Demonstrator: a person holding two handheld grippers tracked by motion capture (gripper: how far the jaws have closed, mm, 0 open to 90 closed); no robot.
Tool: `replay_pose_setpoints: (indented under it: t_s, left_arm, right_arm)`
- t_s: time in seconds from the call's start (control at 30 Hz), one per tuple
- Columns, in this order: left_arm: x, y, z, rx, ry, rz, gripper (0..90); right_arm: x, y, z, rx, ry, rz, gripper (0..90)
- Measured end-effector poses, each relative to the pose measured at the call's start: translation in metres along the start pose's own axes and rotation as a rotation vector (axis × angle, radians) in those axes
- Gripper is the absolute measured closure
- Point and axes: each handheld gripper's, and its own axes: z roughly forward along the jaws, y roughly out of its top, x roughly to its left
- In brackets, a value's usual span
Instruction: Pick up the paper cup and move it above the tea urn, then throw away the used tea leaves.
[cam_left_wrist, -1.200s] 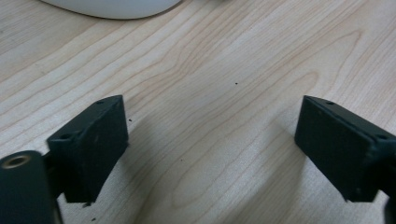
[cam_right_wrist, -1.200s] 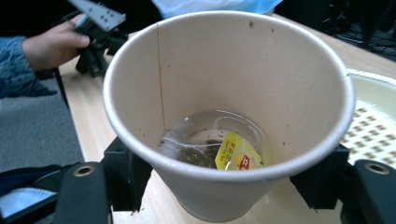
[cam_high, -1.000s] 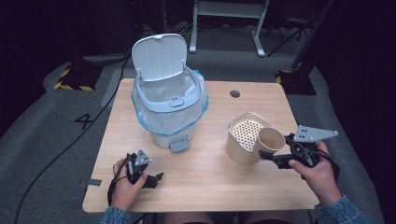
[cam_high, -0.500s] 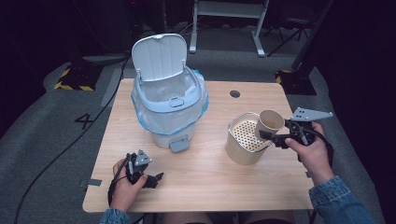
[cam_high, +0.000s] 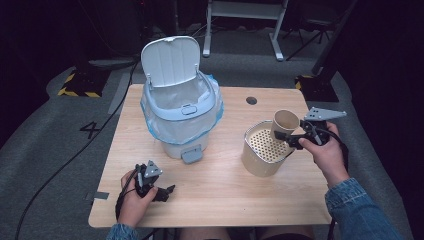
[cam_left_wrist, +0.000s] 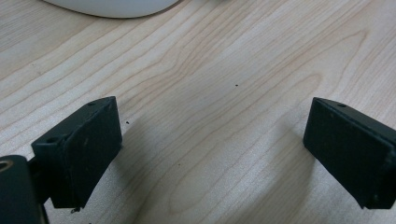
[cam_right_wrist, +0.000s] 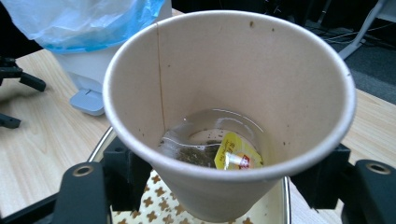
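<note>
My right gripper (cam_high: 292, 136) is clamped on a paper cup (cam_high: 285, 124), one jaw on each side of the cup wall, and holds it tilted above the near-right rim of the perforated canister (cam_high: 260, 157). The high view shows this placement but not the cup's contents; the right gripper view looks into the paper cup (cam_right_wrist: 229, 116) and shows a small pool of liquid with a tea bag (cam_right_wrist: 203, 151) and its yellow tag (cam_right_wrist: 236, 154) at the bottom, with brown specks on the inner wall. That view also shows the canister's star-patterned perforated insert (cam_right_wrist: 156, 203) directly below the cup. My left gripper (cam_high: 155, 187) rests on the table (cam_high: 225, 195) near its front-left edge, well apart from the cup; the left gripper view shows its jaws spread wide with bare wood grain between them. The pedal bin (cam_high: 180, 112), lid raised and lined with a blue-edged bag (cam_high: 215, 107), stands between the two grippers toward the back. The cup blocks most of the right gripper view.
</note>
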Motion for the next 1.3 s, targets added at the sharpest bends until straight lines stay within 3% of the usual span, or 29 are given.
replay_pose_setpoints:
  t_s: [0.27, 0.4, 0.43, 0.47, 0.57, 0.7, 0.97, 1.07, 1.2, 1.23, 1.27, 1.3]
  left_arm:
    - [0.0, 0.002, 0.003, 0.011, -0.007, -0.005, 1.3]
    - [0.0, 0.003, 0.003, 0.016, -0.01, -0.004, 0.4]
    - [0.0, 0.003, 0.004, 0.014, -0.007, -0.003, 0.1]
    - [0.0, 0.003, 0.004, 0.015, -0.003, 0.004, 0.1]
    - [0.0, 0.003, 0.004, 0.015, -0.003, 0.002, 0.1]
    - [0.0, 0.003, 0.004, 0.015, -0.003, 0.003, 0.1]
    - [-0.001, 0.003, 0.003, 0.014, 0.001, -0.007, 0.3]
    - [-0.001, 0.003, 0.003, 0.014, 0.001, -0.01, 0.3]
    - [-0.001, 0.003, 0.003, 0.014, 0.002, -0.01, 0.3]
    - [-0.001, 0.003, 0.003, 0.014, 0.002, -0.01, 0.3]
    - [-0.001, 0.003, 0.003, 0.014, 0.002, -0.01, 0.3]
    - [-0.001, 0.003, 0.003, 0.014, 0.002, -0.01, 0.3]
  right_arm:
    - [-0.001, 0.001, 0.002, 0.015, -0.029, -0.042, 30.7]
    - [-0.001, 0.006, -0.004, 0.033, -0.059, -0.115, 31.0]
    - [-0.002, 0.008, -0.007, 0.044, -0.076, -0.166, 31.1]
    - [-0.002, 0.008, -0.007, 0.044, -0.076, -0.166, 31.1]
    - [-0.001, 0.009, -0.01, 0.034, -0.106, -0.241, 31.2]
    - [0.0, 0.011, -0.012, 0.064, -0.127, -0.296, 31.3]
    - [0.007, 0.018, -0.013, 0.116, -0.235, -0.495, 31.6]
    - [0.012, 0.021, -0.013, 0.146, -0.29, -0.596, 32.0]
    - [0.016, 0.023, -0.012, 0.191, -0.361, -0.697, 32.6]
    - [0.019, 0.023, -0.011, 0.231, -0.408, -0.772, 33.0]
    - [0.021, 0.023, -0.01, 0.246, -0.428, -0.814, 33.3]
    - [0.021, 0.023, -0.01, 0.246, -0.428, -0.814, 33.3]
